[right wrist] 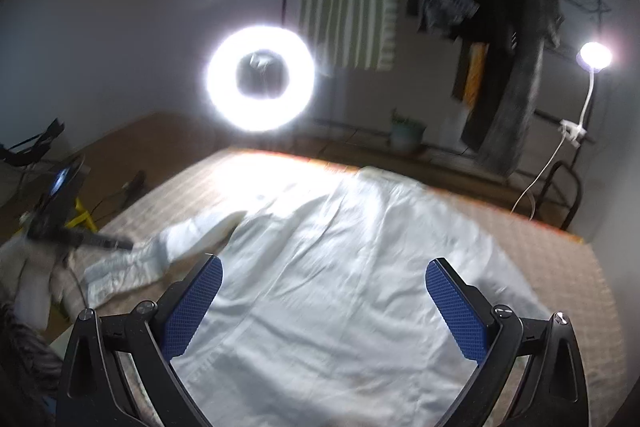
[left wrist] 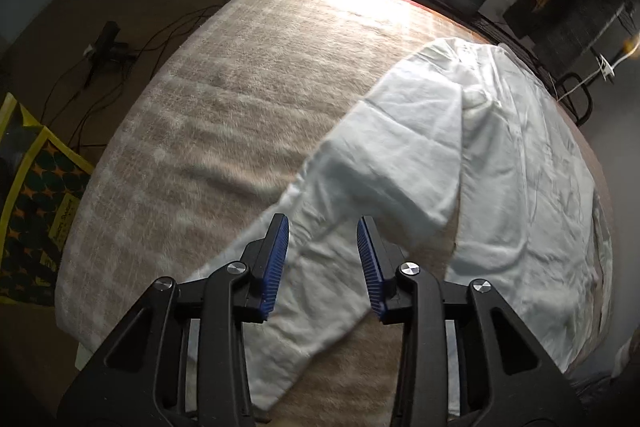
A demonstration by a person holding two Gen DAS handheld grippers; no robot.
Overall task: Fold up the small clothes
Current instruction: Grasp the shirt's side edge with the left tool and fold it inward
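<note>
We see a white garment (left wrist: pixel 500 163) lying spread on a beige fleecy blanket (left wrist: pixel 248 99) that covers the work surface. In the left wrist view, one long sleeve (left wrist: pixel 332 255) of it runs diagonally toward the camera and passes between the fingers of the left gripper (left wrist: pixel 323 233). The blue pads (left wrist: pixel 276 267) stand on either side of the sleeve with a gap between them; we cannot tell whether they press on the cloth, as the picture is blurred there. In the right wrist view, the right gripper (right wrist: pixel 324 277) hangs over the broad body of the garment (right wrist: pixel 340 247) with its jaws spread wide and nothing between the pads (right wrist: pixel 192 307). In that view the left gripper appears as a dark blurred shape (right wrist: pixel 80 239) at the left, over the sleeve (right wrist: pixel 160 259), beside a pale sleeve of the person (right wrist: pixel 28 279). A lit ring light (right wrist: pixel 261 78) stands beyond the far edge of the blanket, and a small clip lamp (right wrist: pixel 594 55) shines at the right, near dark clothes (right wrist: pixel 504 39) hanging on a rack.
</note>
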